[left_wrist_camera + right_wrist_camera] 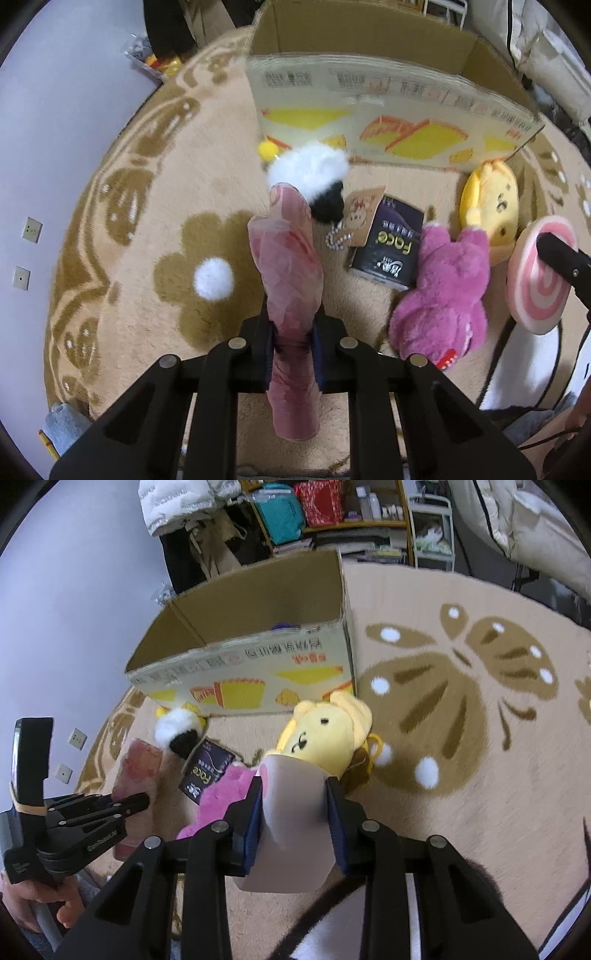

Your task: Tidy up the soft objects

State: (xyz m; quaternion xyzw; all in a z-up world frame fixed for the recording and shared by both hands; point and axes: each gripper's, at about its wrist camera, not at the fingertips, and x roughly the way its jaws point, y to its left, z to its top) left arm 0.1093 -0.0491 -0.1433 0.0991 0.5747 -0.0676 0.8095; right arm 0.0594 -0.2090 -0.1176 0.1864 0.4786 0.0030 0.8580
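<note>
The left wrist camera sits just behind the left gripper (291,332) and looks steeply down along its fingers at the rug (166,206), very near it. The cardboard box (369,110) fills the top of this view. The right wrist camera sits behind the right gripper (295,805) and looks down less steeply, so it also reaches the shelves (332,524) at the far wall. Both views share the box, the pink plush (443,295), the yellow plush (491,199) and the dark packet (391,243). Each view also shows the other gripper at its edge.
</note>
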